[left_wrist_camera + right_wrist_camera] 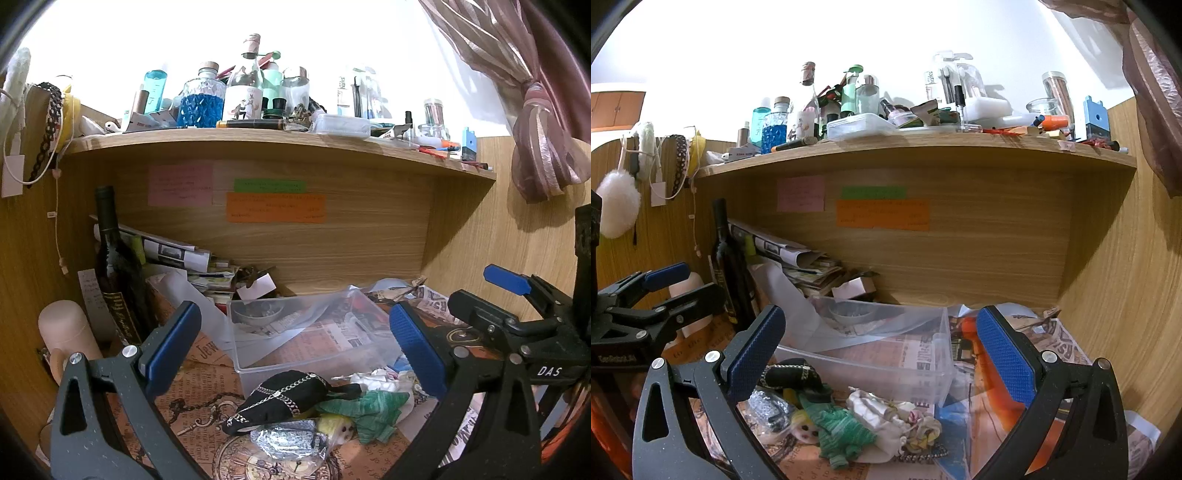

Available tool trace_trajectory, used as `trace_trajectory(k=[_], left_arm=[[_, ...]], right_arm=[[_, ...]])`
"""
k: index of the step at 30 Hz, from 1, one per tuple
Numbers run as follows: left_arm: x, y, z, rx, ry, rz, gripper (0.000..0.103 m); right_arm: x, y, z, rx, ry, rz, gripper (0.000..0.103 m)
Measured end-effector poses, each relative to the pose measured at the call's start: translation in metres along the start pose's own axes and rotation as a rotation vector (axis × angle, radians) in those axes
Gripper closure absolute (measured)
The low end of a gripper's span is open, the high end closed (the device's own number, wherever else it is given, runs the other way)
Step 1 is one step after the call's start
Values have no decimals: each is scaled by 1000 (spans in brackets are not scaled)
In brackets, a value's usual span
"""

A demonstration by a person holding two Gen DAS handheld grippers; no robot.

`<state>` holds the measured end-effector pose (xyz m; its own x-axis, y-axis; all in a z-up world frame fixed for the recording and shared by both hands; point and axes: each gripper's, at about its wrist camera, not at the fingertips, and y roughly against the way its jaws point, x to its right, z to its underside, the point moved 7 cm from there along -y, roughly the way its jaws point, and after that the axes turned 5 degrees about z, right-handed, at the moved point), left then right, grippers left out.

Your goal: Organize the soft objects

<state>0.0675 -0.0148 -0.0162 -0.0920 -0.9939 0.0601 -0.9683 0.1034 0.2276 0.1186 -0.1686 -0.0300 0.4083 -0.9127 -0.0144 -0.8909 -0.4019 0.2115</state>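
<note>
A pile of soft things lies on the newspaper-covered desk in front of a clear plastic bin (306,347) (886,354). It holds a black cloth with silver chain (284,398) (792,376), a green knitted piece (365,410) (842,428), a white floral cloth (376,382) (890,417), a silver sequined piece (291,439) (768,408) and a small yellow doll (340,430) (805,428). My left gripper (295,347) is open and empty above the pile. My right gripper (882,354) is open and empty, just right of it, and shows in the left wrist view (480,295).
A dark wine bottle (110,258) (729,266) and a pink cylinder (66,328) stand at the left. Stacked papers (177,254) lie behind the bin. An overhead shelf (280,147) (916,151) carries bottles and jars. A curtain (535,110) hangs at right.
</note>
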Motion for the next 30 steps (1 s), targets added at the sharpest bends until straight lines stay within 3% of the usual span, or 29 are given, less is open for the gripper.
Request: trace_trajectory(k=[30], left_arm=[[-4, 0, -2, 2, 10, 8, 0]], right_arm=[[-2, 4, -1, 13, -18, -6, 0]])
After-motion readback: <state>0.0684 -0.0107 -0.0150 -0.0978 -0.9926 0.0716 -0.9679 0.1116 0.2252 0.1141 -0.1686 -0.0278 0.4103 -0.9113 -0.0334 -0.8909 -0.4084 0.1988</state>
